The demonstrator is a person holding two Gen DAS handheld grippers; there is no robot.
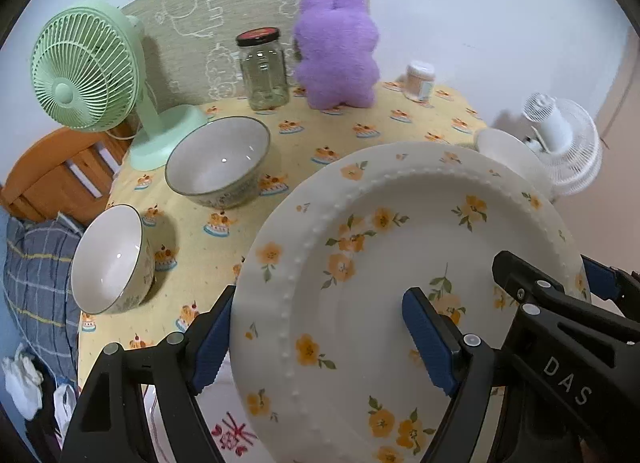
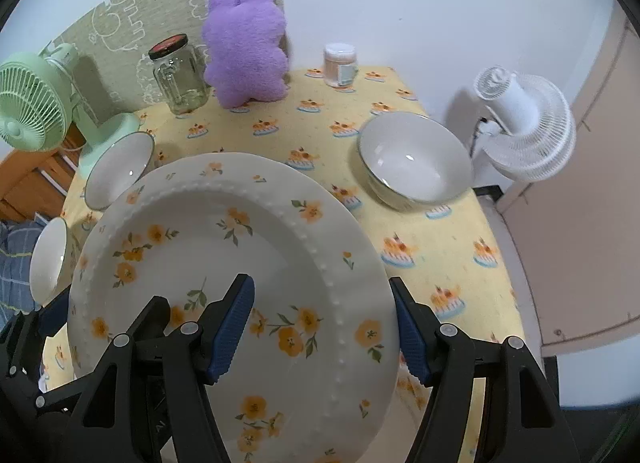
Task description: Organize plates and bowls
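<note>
Left view: left fingers (image 1: 426, 343) straddle the plate (image 1: 400, 263) rim, one pad above, one beneath, holding its left edge. Right view: right fingers (image 2: 234, 327) clamp the opposite rim likewise; plate (image 2: 224, 247) spans between, tilted above the counter (image 2: 440, 255).

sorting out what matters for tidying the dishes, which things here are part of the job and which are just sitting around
Part of the job:
- floral plate, held by left gripper and right gripper
- three bowls

Just lying about:
- green fan
- white fan
- glass jar
- purple plush toy
- small tub
</note>
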